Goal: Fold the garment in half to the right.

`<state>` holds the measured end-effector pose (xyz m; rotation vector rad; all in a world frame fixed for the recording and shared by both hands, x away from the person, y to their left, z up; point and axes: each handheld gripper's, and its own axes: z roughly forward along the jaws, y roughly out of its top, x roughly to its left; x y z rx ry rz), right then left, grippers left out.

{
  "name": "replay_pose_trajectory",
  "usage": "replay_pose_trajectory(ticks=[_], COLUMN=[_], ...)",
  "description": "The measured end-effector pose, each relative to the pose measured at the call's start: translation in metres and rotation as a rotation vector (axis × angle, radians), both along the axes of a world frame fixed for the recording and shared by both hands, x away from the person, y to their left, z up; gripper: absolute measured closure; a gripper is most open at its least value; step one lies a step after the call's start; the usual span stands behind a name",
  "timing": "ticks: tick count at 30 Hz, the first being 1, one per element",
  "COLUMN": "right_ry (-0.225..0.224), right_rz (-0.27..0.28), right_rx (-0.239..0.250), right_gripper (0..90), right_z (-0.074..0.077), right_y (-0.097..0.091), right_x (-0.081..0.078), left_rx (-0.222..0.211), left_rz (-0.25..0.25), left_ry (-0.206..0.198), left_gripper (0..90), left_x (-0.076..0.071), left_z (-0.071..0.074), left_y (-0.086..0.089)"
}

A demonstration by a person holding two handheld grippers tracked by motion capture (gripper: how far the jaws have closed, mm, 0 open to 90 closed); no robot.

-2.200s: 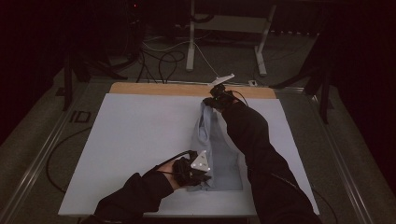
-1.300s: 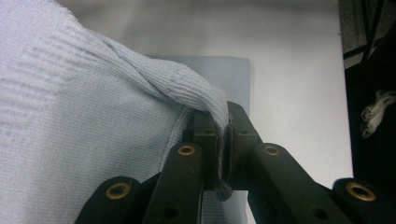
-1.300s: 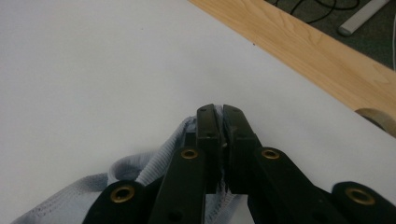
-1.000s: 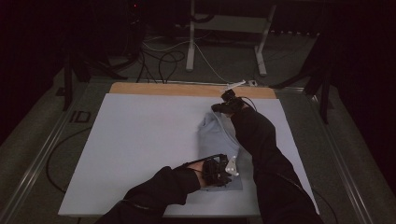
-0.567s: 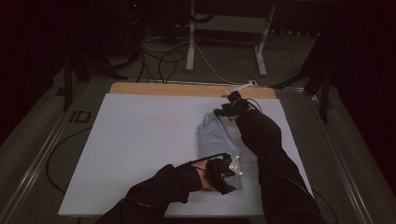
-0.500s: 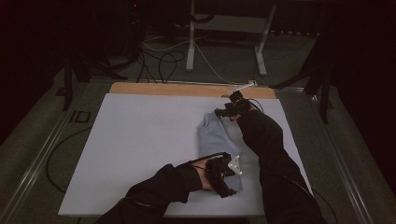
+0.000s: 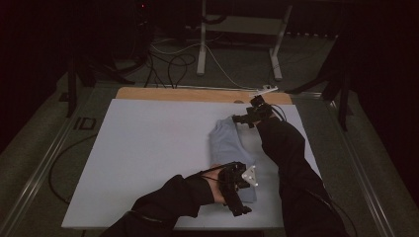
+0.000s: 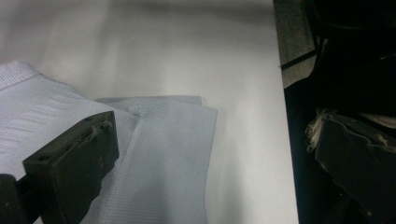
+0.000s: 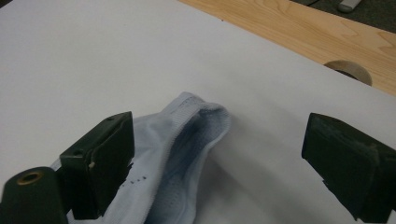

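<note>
Both tongs, left [image 7: 236,190] and right [image 7: 247,117], had just opened wide and held nothing, so the folded shirt [image 7: 231,148] on the table's [image 7: 148,148] right side could spring open again.

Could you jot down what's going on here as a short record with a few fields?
Work in hand: folding a light blue garment
Surface: white board on a wooden table
Left gripper: at the garment's near end, jaws just opened wide, pads off the cloth
Right gripper: at the far end, jaws just opened wide, cloth lying loose between them
Garment state: folded into a narrow strip, flat on the board
</note>
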<state>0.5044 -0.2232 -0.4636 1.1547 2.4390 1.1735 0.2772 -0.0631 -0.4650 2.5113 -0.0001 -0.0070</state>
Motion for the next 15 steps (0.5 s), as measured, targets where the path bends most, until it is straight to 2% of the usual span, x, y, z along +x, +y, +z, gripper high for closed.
replay_pose_trajectory(ticks=[6,15], right_ry=[-0.027,-0.073], right_rz=[0.012,0.022], right_rx=[-0.011,0.011], right_gripper=[9.5,9.6], right_z=[0.005,0.019], right_y=[0.003,0.003], right_x=[-0.008,-0.022], left_rx=[-0.012,-0.033], left_rz=[0.001,0.021], left_ry=[-0.011,-0.025], left_gripper=[0.6,0.6], left_x=[-0.004,-0.008], left_z=[0.005,0.014], left_y=[0.009,0.033])
